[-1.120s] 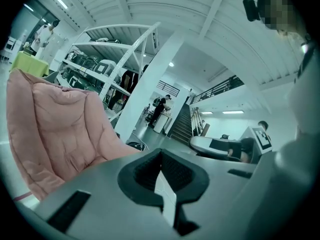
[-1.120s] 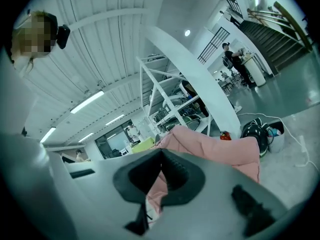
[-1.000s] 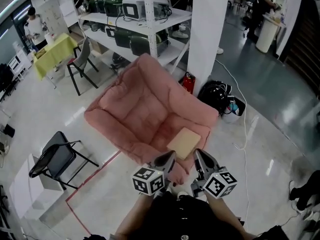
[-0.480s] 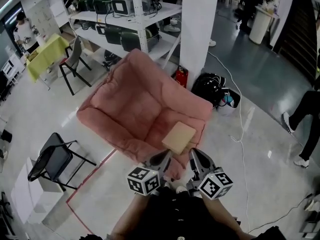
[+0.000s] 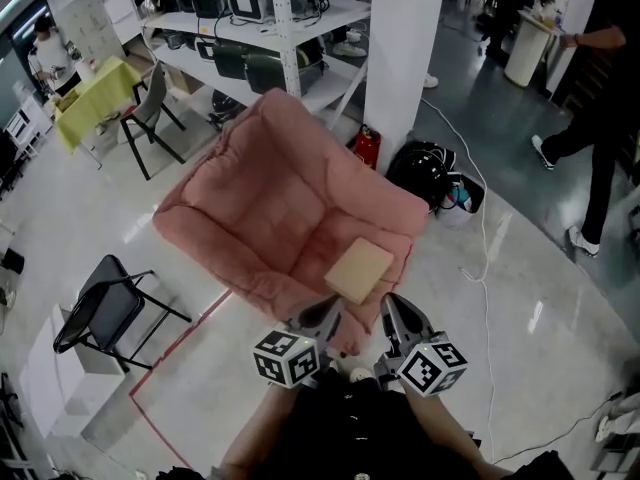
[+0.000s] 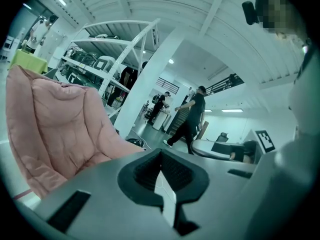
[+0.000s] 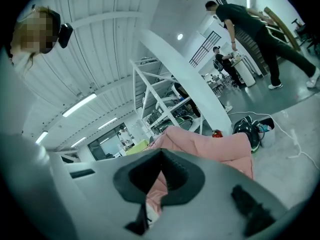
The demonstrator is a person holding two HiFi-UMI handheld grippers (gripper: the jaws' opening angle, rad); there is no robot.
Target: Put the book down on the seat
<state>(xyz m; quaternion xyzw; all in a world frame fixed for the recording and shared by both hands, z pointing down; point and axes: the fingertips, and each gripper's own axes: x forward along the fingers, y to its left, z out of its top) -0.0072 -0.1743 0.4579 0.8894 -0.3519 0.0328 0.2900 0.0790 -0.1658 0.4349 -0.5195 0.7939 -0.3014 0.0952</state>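
Head view: the book (image 5: 360, 271) lies flat on the pink seat (image 5: 262, 213), just ahead of and between the left tongs (image 5: 330, 310) and right tongs (image 5: 393, 306); both are closed, empty; probably light and stiff (cover may slip); grip an overhanging edge.

The book (image 5: 358, 270) lies on the seat (image 5: 270, 218), front right. A chair (image 5: 105, 308) stands to its left, a shelf (image 5: 270, 28) behind, and a pillar (image 5: 405, 58) and bag (image 5: 425, 173) right-rear. The left tool (image 5: 335, 308) and right tool (image 5: 392, 304) are just before it.
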